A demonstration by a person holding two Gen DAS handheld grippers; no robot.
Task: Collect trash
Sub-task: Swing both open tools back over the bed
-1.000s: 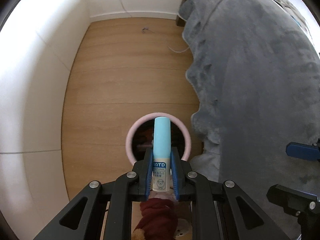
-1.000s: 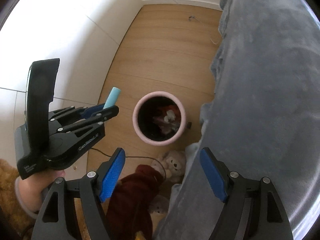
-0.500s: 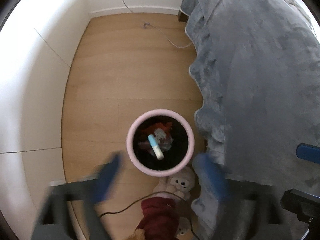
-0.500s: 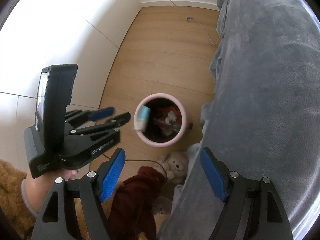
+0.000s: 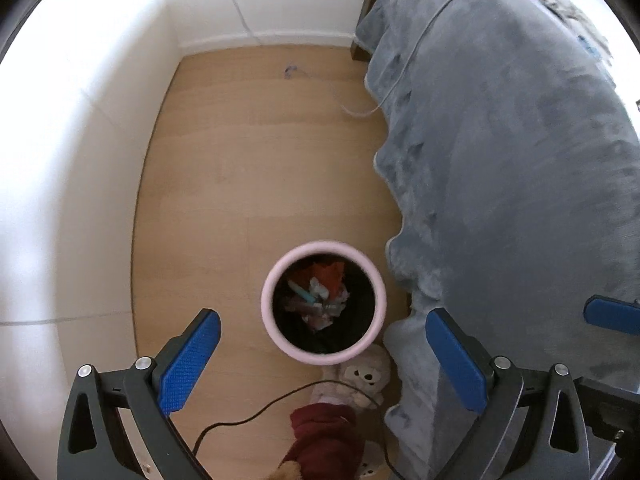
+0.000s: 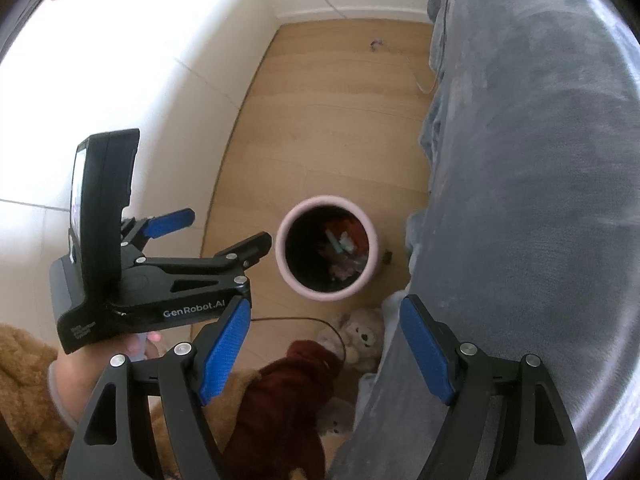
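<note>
The left tool is held with its blue-padded fingers spread wide apart and nothing between them, above the pink waste bin that stands on the wooden floor just beside the grey blanket hanging off the bed. A light blue tube is seen lying inside the bin among red and pale scraps. The right tool is likewise held spread apart and unloaded, over a dark red cloth and a small plush bear on the floor near the bin.
</note>
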